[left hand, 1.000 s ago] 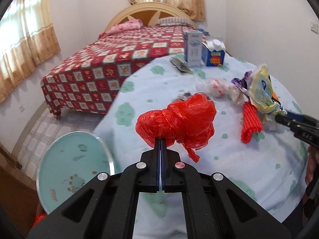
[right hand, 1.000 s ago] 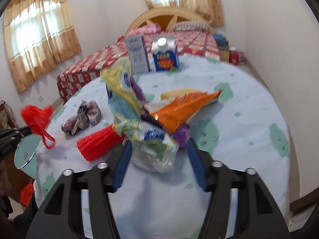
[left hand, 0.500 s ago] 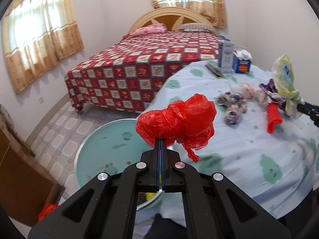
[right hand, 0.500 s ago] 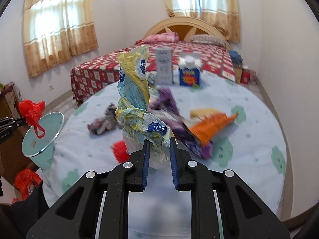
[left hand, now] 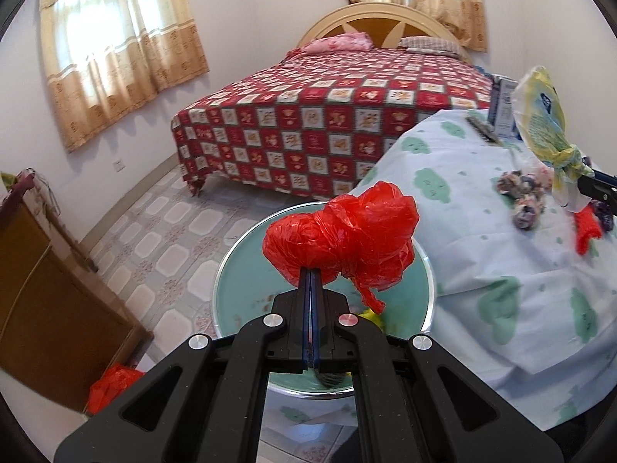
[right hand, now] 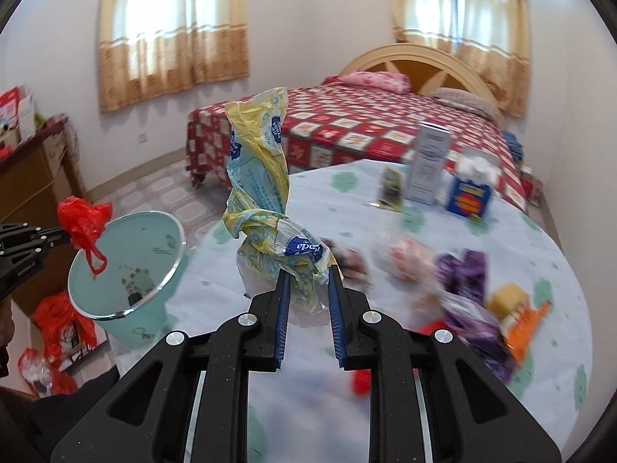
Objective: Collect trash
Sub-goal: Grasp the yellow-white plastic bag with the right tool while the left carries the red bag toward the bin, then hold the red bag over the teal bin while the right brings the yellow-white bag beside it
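The left tongs point(left hand: 311, 270) were clamped fully on the crumpled red bag point(left hand: 341, 247), which hung over the mouth of the teal bin point(left hand: 231, 277) standing off the counter's left edge. The sound move there was to lower it inside the rim before letting go, since light plastic drifts. The right tongs point(right hand: 307, 276) held the yellow wrapper point(right hand: 262, 177) in a narrow pinch above the counter point(right hand: 443, 231), and it would need carrying past that same edge to the bin

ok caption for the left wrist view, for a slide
Left claw shut on a crumpled red plastic bag, held over the open teal trash bin beside the cloth-covered table.
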Action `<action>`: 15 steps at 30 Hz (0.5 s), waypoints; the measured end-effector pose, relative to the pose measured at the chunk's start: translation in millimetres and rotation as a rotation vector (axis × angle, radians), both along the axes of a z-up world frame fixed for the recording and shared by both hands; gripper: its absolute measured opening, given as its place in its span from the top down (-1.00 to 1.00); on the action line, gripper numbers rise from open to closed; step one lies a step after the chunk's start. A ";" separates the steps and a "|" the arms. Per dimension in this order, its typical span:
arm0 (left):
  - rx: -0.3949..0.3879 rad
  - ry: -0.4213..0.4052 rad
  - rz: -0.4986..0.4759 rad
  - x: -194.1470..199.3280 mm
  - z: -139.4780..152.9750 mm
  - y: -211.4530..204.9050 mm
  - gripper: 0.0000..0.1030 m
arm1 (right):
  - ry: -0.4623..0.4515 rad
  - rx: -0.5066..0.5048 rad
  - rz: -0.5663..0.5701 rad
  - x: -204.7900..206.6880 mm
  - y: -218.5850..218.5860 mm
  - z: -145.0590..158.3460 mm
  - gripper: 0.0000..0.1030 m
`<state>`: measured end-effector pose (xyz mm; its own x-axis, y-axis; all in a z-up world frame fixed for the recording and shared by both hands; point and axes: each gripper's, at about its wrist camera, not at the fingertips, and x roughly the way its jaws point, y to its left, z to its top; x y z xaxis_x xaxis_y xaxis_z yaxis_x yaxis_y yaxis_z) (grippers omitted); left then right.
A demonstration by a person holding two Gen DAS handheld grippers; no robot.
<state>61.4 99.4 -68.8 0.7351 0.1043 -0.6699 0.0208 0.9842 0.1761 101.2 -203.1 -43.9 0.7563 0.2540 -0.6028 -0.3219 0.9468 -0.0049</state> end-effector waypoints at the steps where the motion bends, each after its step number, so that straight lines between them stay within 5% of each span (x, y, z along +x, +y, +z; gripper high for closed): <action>1: 0.000 0.004 0.008 0.4 -1.3 3.3 0.99 | 0.002 -0.003 0.009 1.2 4.9 0.0 0.62; 15: 0.020 0.012 0.078 2.2 -8.7 32.1 0.99 | 0.019 -0.044 0.137 22.9 73.3 -7.9 0.62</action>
